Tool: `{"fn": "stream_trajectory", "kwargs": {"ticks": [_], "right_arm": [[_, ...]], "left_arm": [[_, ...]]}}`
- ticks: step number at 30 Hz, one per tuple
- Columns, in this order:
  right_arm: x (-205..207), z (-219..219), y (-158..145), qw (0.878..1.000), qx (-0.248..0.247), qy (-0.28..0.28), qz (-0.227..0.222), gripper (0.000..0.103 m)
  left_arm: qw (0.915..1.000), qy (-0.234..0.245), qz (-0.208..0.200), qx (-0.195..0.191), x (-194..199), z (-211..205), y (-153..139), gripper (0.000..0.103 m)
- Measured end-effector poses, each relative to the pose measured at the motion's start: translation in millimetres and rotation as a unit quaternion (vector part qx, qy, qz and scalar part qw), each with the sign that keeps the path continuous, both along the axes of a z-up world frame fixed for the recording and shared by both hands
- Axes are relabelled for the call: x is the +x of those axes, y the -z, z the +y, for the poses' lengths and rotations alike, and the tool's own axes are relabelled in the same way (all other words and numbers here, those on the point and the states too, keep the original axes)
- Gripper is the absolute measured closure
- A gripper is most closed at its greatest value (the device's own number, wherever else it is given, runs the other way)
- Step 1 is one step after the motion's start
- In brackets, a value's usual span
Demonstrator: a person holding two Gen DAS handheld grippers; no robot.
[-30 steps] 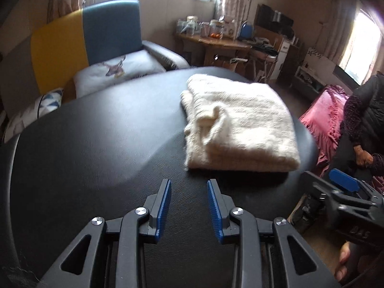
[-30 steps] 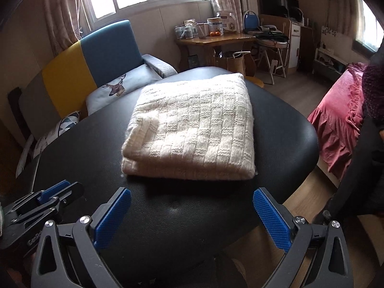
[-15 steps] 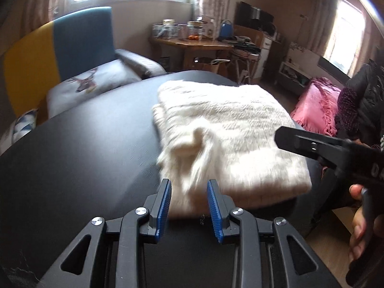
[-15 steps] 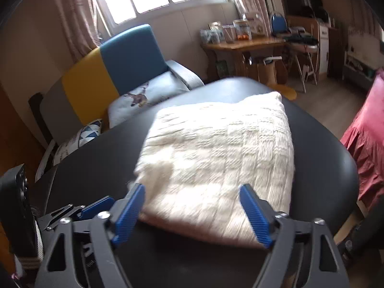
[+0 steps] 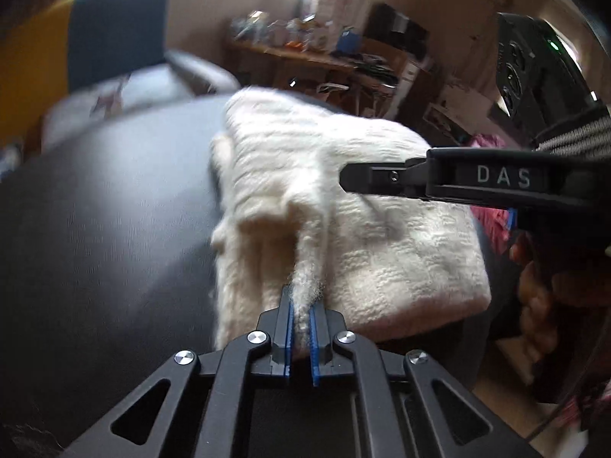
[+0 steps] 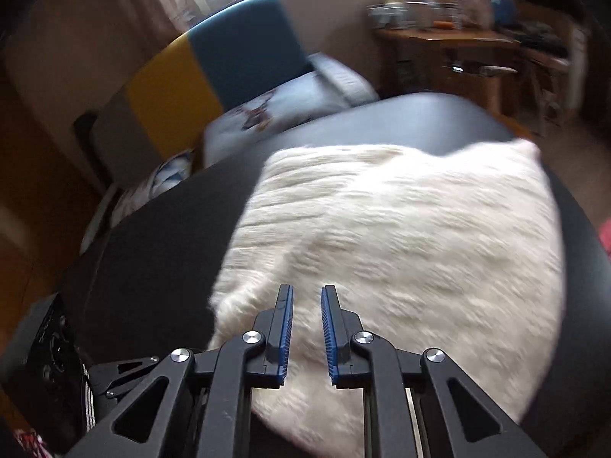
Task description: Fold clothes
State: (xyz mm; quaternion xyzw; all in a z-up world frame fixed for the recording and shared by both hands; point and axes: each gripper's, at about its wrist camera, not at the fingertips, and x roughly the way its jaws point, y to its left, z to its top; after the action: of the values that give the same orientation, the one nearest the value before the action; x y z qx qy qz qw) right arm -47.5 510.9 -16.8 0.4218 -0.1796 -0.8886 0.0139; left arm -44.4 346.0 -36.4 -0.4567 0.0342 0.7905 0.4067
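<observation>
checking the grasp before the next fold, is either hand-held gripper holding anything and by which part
The left hand-held gripper is shut on the white knit sweater, pinching a raised fold at its near edge. The right hand-held gripper is over the sweater, slightly open, holding nothing.

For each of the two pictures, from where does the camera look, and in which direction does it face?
Left wrist: sits behind the left tongs, looking across the black table; they pinch a raised ridge of the white knitted sweater. The right tongs and a hand enter from the right.
Right wrist: sits behind the right tongs, low over the sweater, facing the sofa; their tips stand slightly apart.
Shared: sweater, table, sofa, wooden desk.
</observation>
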Motion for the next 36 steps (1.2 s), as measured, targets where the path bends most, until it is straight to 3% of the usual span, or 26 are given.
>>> {"fn": "stream_trajectory", "kwargs": {"ticks": [4,9,13,16,22,26,28,32,36], "right_arm": [[-22.9,-15.4,15.5,0.998,0.009,-0.049,-0.028,0.087],[-43.0,-21.9,37.0,0.997,0.039,-0.052,-0.047,0.093],[-33.4,-15.1,29.2,0.999,0.009,-0.026,-0.025,0.093],[-4.7,-5.5,16.0,0.999,-0.041,-0.013,0.018,0.093],[-11.5,-27.9,33.8,0.998,-0.047,-0.034,-0.003,0.093],[-30.4,-45.2,49.5,0.998,0.001,-0.055,-0.029,0.094],[-30.4,-36.6,49.4,0.998,-0.027,-0.044,-0.027,0.094],[3.2,-16.4,27.4,0.996,-0.085,-0.015,0.028,0.092],[58.6,-2.4,2.1,0.996,-0.058,0.025,0.069,0.092]], "left_arm": [[0.9999,0.001,0.0,-0.011,2.3,-0.6,7.9,0.098],[0.9997,-0.018,-0.01,0.01,-1.3,-9.8,19.1,0.096],[0.9989,-0.027,-0.026,0.029,-6.7,-20.4,20.3,0.092],[0.9982,-0.044,-0.019,0.036,-4.7,-30.6,14.9,0.084],[0.9973,-0.052,-0.03,0.041,-1.8,-37.1,20.5,0.084],[0.9979,-0.043,-0.045,0.018,-1.7,-39.8,27.2,0.084],[0.9978,-0.041,-0.049,0.019,-0.8,-44.4,28.7,0.084],[0.9981,-0.047,-0.034,0.02,3.3,-53.1,20.3,0.084],[0.9986,-0.047,0.01,0.024,11.2,-60.6,2.6,0.084]]}}
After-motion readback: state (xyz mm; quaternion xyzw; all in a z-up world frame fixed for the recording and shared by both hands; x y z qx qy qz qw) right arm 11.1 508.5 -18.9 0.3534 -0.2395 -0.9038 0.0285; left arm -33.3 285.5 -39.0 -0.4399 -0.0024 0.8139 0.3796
